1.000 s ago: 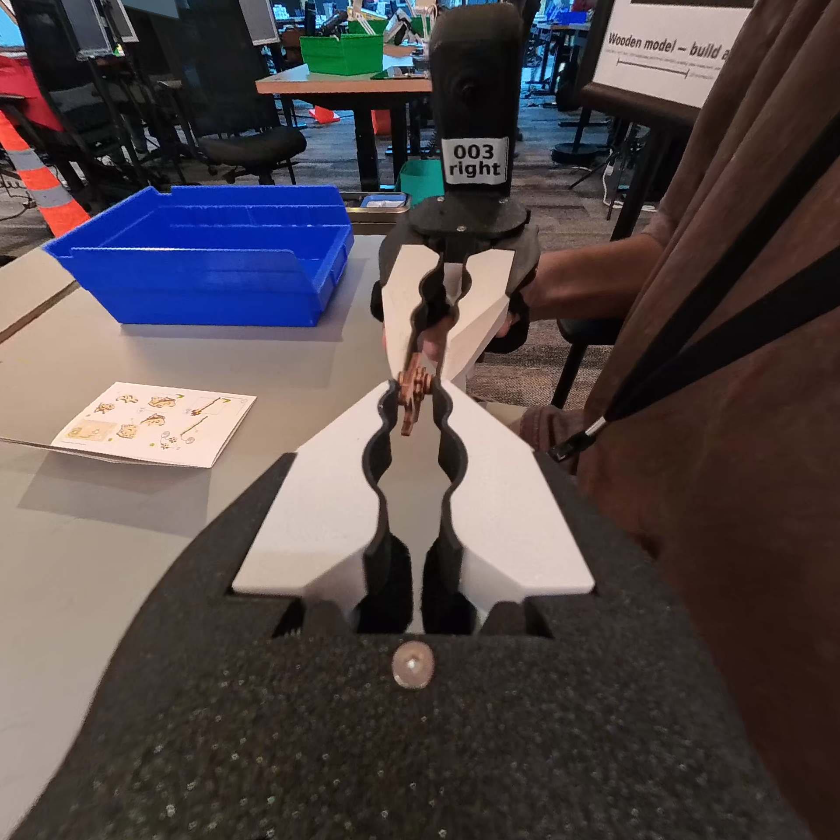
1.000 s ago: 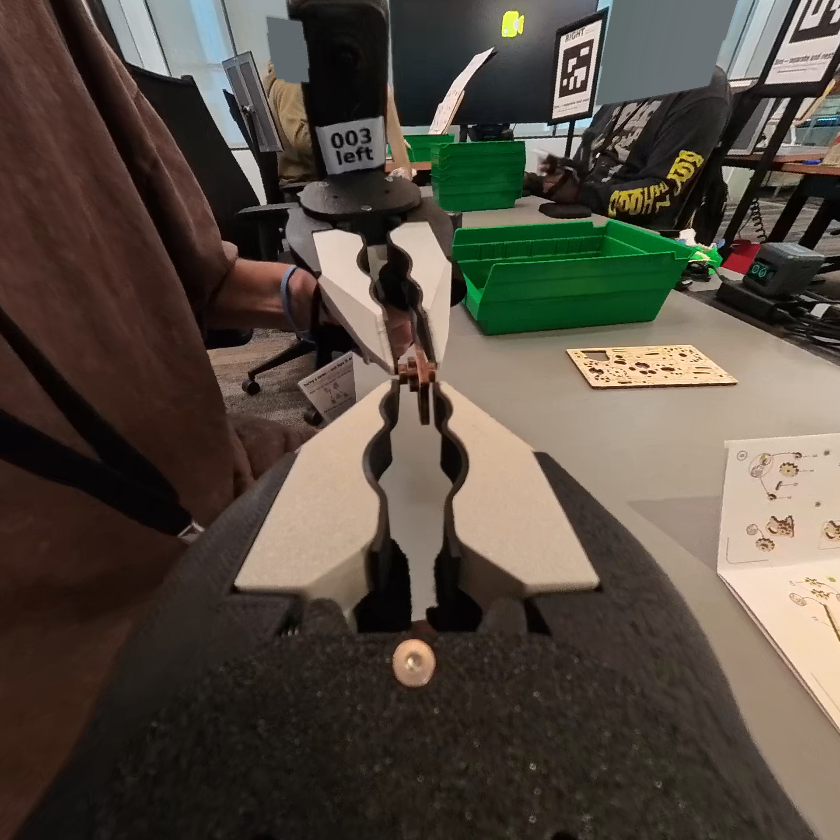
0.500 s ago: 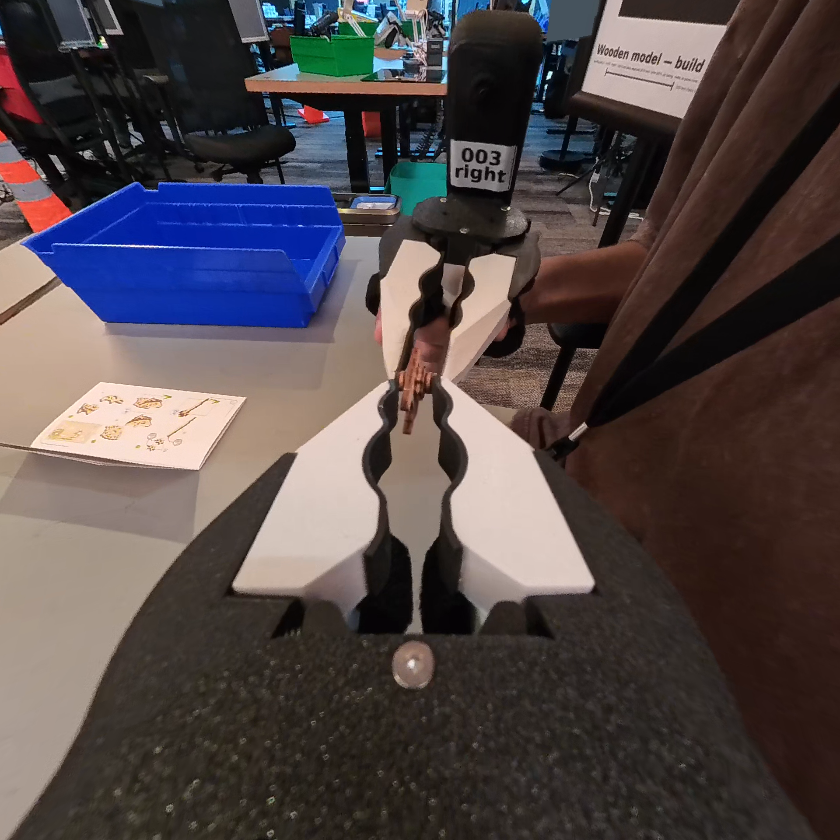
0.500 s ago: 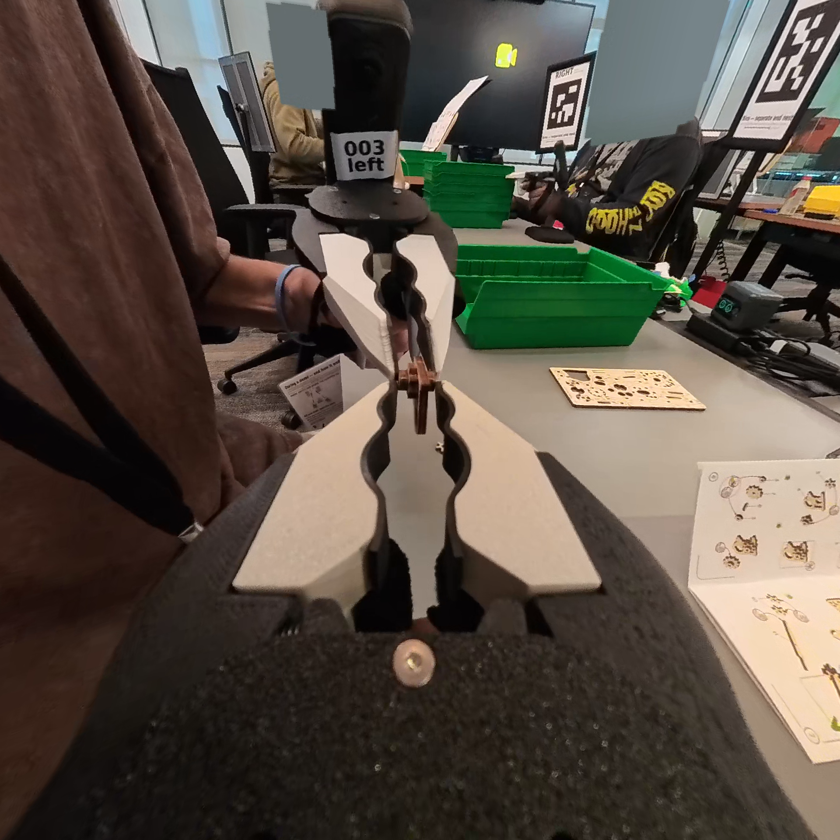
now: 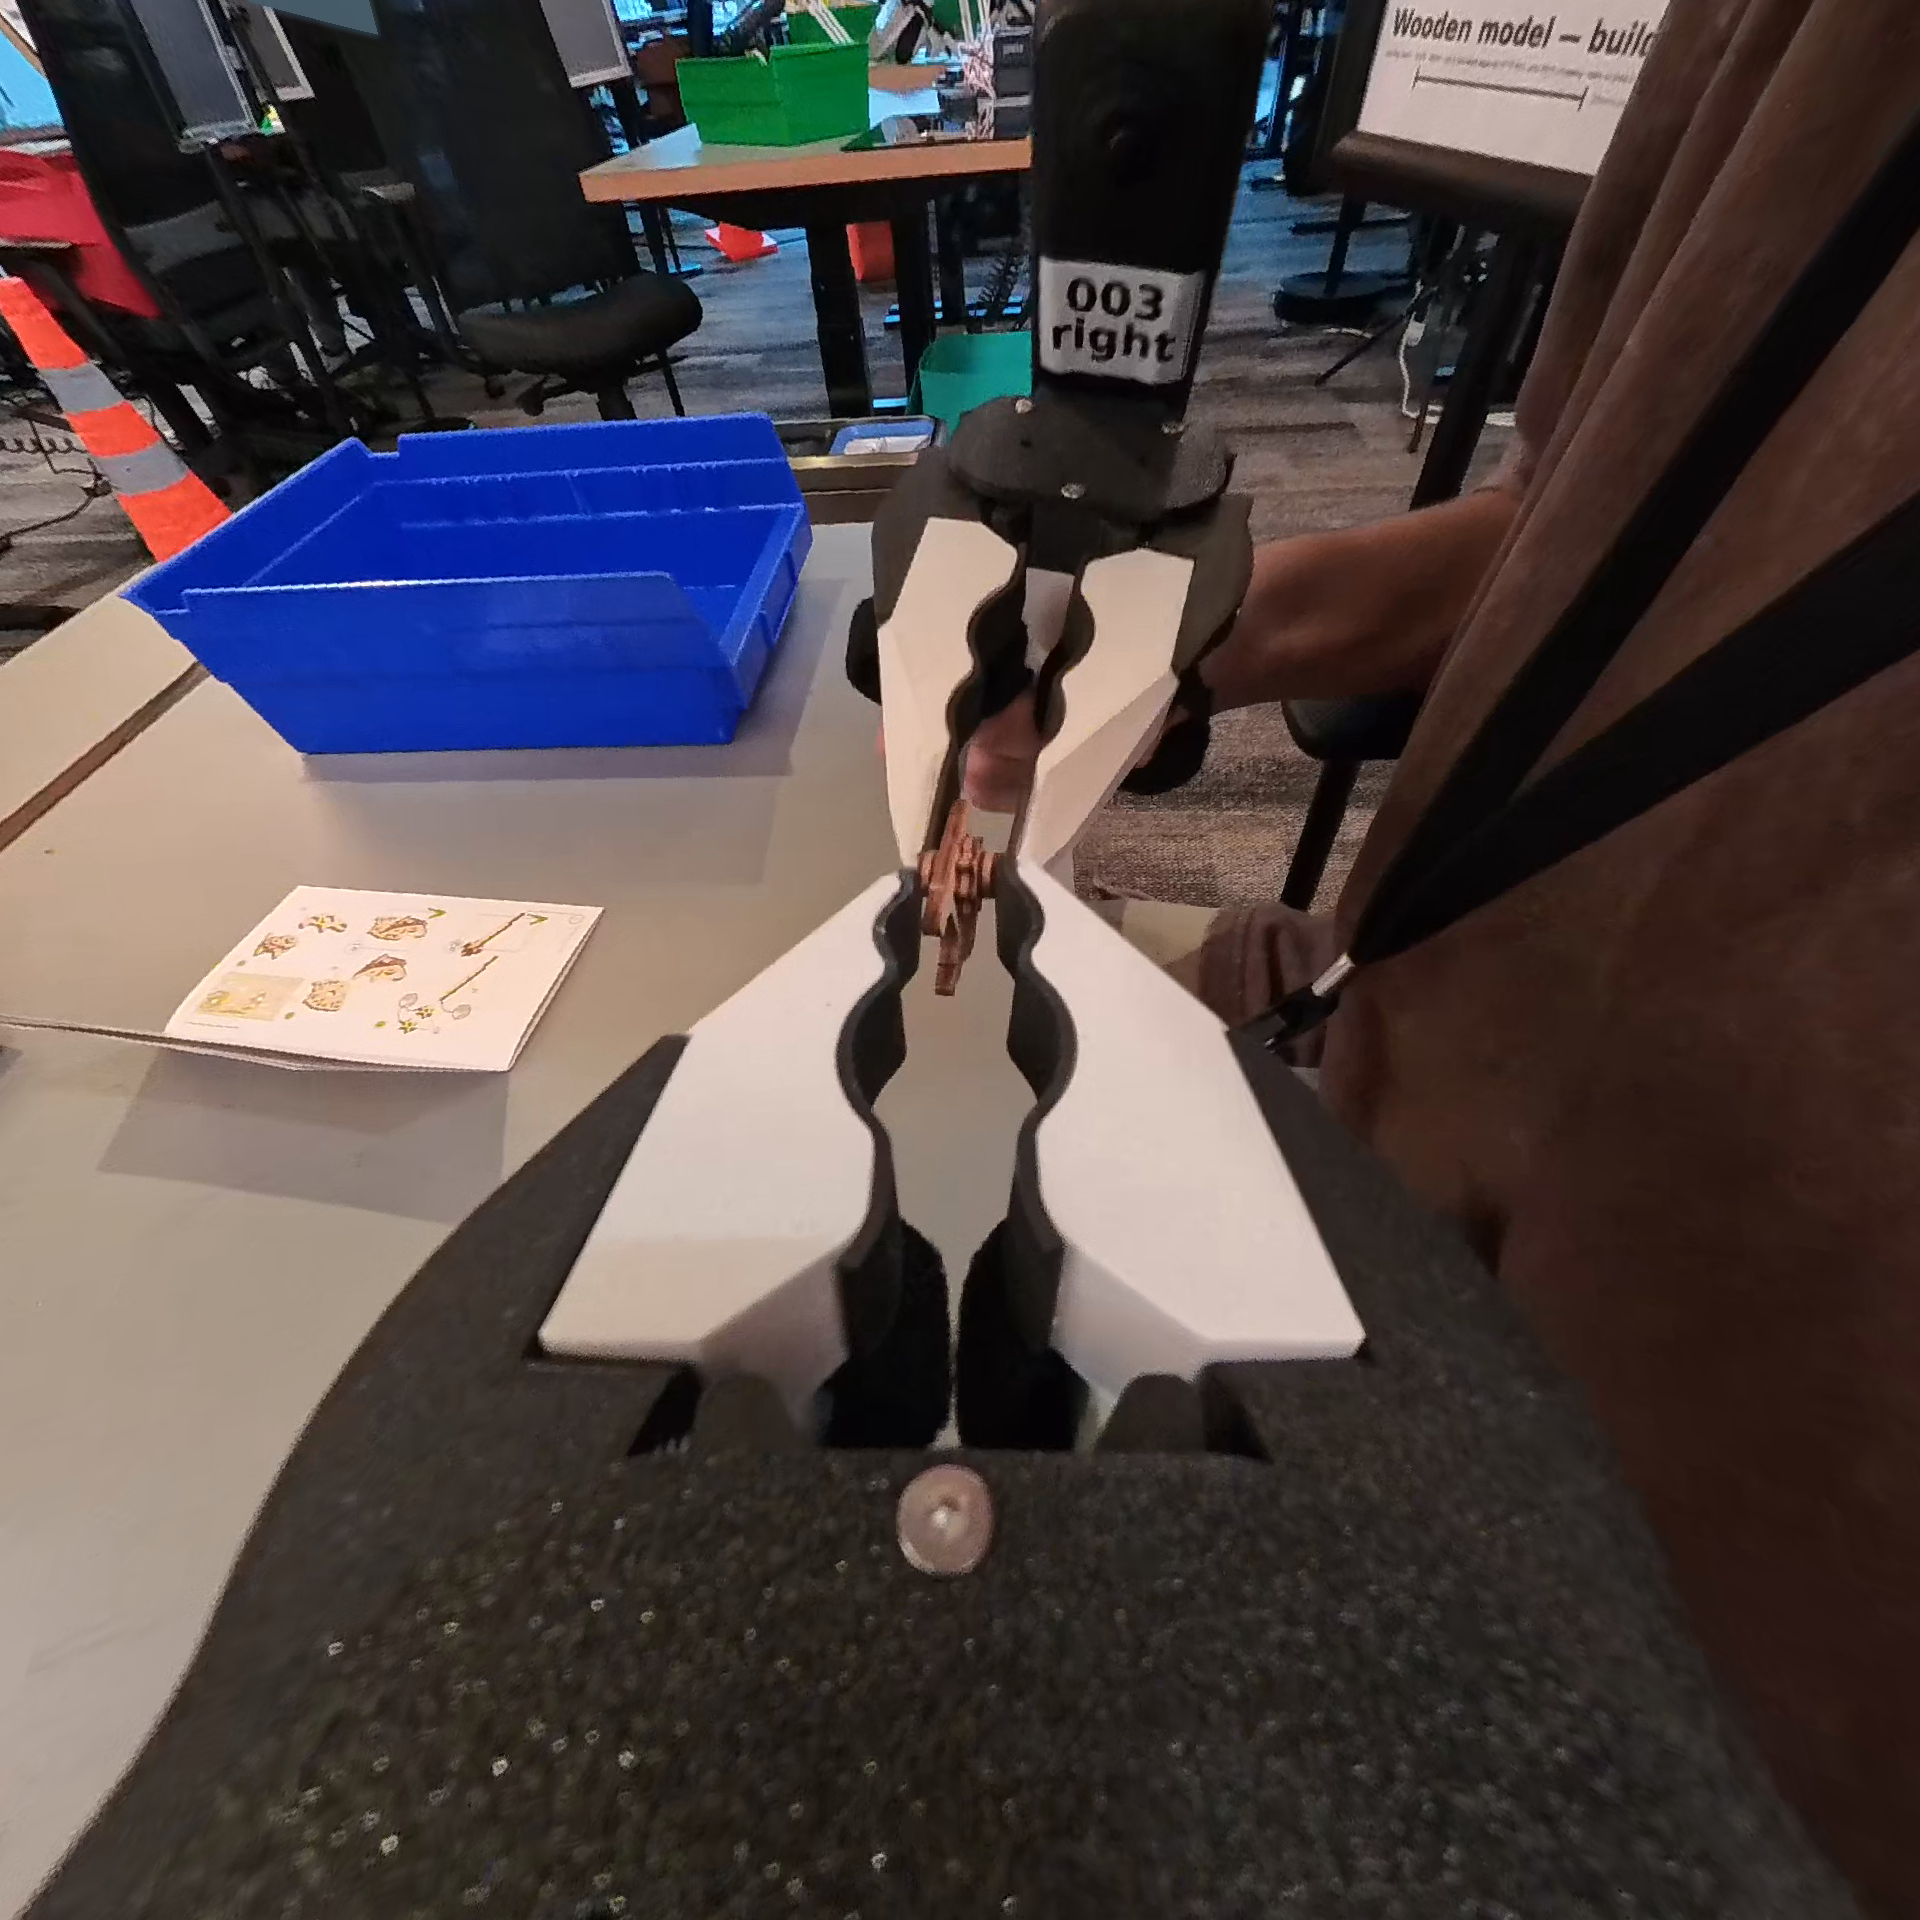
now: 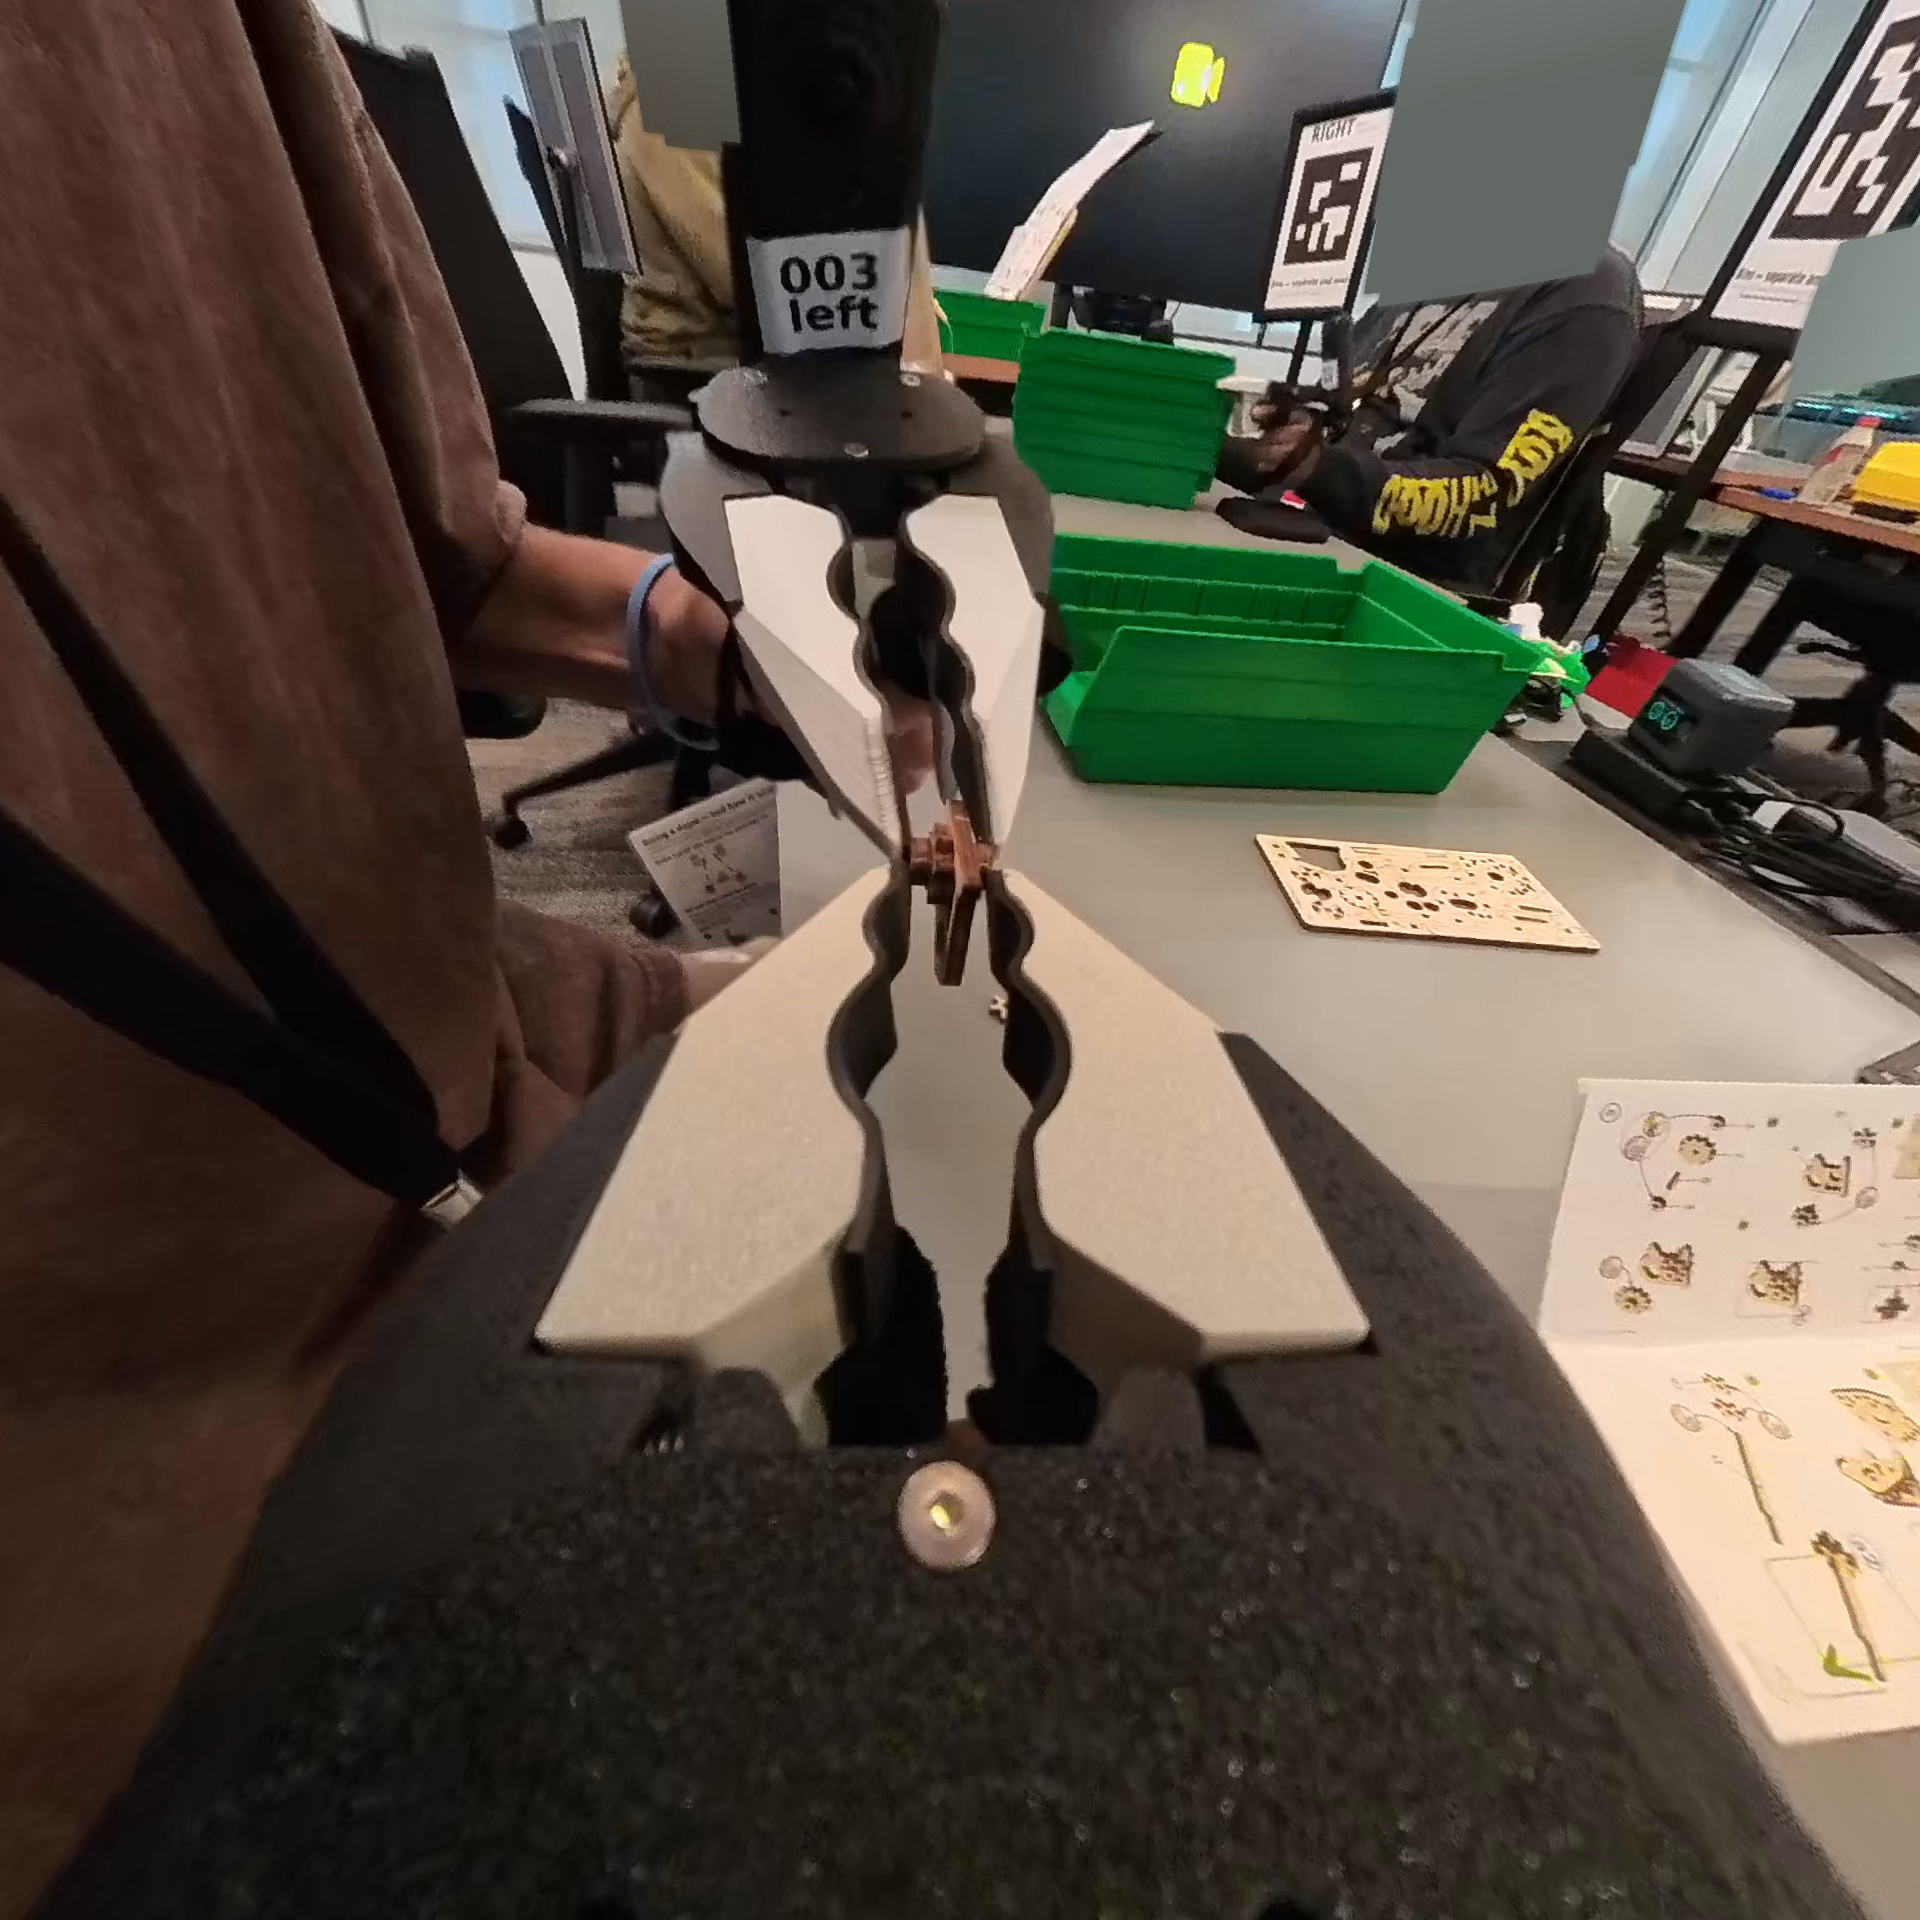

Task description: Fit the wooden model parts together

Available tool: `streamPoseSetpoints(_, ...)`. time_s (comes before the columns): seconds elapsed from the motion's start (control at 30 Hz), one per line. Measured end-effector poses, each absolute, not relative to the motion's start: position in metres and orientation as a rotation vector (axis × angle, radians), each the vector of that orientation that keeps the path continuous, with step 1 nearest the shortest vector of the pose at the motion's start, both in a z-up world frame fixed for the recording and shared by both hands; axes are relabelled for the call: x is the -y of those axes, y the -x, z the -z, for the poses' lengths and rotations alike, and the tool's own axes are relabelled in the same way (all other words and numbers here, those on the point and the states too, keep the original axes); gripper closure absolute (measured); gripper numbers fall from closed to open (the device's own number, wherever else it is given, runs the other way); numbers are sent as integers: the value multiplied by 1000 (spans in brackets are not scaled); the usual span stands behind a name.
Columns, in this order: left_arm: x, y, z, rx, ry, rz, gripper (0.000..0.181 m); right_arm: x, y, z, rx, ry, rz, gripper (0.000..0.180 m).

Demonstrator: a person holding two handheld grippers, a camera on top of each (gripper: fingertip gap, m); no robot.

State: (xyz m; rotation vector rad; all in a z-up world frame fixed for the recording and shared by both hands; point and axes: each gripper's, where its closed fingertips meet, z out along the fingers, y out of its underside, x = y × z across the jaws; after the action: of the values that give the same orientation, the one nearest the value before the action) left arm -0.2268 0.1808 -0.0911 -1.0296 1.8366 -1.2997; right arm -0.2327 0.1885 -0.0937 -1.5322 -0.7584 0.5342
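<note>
While I watch, my left gripper (image 5: 958, 883) and right gripper (image 6: 943, 875) meet tip to tip, both clamped on the small wooden piece (image 5: 951, 902).

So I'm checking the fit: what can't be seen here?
- The joint between the wooden parts: too small in both views, hemmed by the left gripper and right gripper.
- Green bin contents: hidden by its wall.
- Instruction sheet: cut off by right wrist view's edge.
</note>
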Motion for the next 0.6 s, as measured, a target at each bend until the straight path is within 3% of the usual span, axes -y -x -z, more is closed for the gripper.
streamPoseSetpoints(0.6,-181,228,92,-1844,1023,1327,172,-189,231,94,746,1525,-547,166)
